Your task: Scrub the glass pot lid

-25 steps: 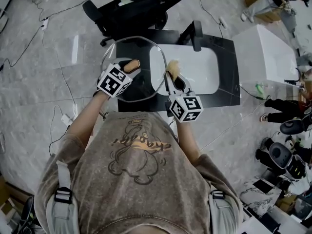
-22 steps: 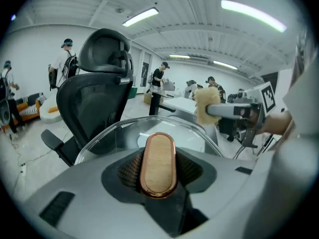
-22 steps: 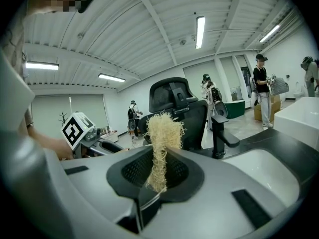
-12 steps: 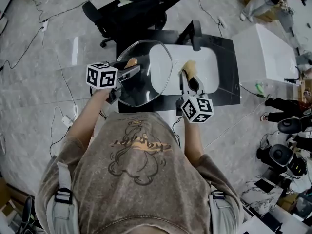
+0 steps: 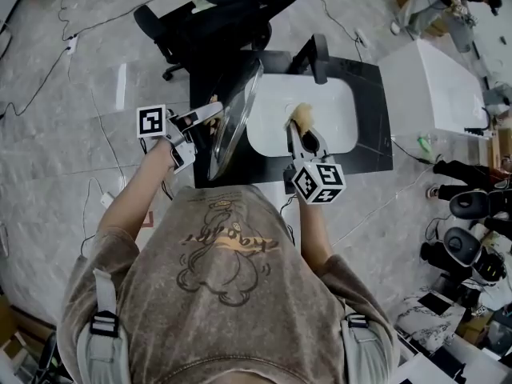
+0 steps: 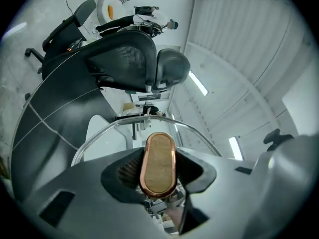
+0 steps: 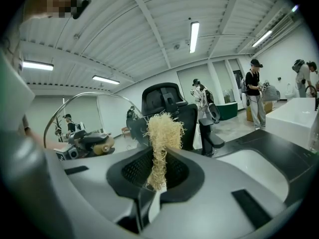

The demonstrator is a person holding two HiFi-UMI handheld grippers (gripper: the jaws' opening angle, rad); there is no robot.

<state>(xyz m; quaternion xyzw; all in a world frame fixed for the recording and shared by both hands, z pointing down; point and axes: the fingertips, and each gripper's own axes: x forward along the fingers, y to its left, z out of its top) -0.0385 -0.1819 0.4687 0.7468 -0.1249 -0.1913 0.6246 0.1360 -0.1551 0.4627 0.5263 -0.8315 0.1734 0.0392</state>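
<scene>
The glass pot lid (image 5: 234,117) stands tilted almost on edge over the black counter, left of the white sink (image 5: 340,106). My left gripper (image 5: 210,118) is shut on the lid's copper-rimmed knob (image 6: 158,164), which fills the gap between the jaws in the left gripper view; the lid's metal rim (image 6: 149,120) arcs beyond it. My right gripper (image 5: 300,132) is shut on a tan fibrous scrubber (image 5: 301,116) over the sink, a little right of the lid and apart from it. The scrubber (image 7: 162,136) sticks up between the jaws, with the lid's rim (image 7: 75,101) at the left.
A black faucet (image 5: 322,54) rises behind the sink on the black counter (image 5: 374,138). A black office chair (image 5: 232,6) stands beyond the counter and a white cabinet (image 5: 436,86) to its right. Cables lie on the floor. People stand in the background.
The left gripper rolled and rose, which turned the lid from lying flat to standing nearly on edge. The right gripper shifted to the right over the sink with the scrubber.
</scene>
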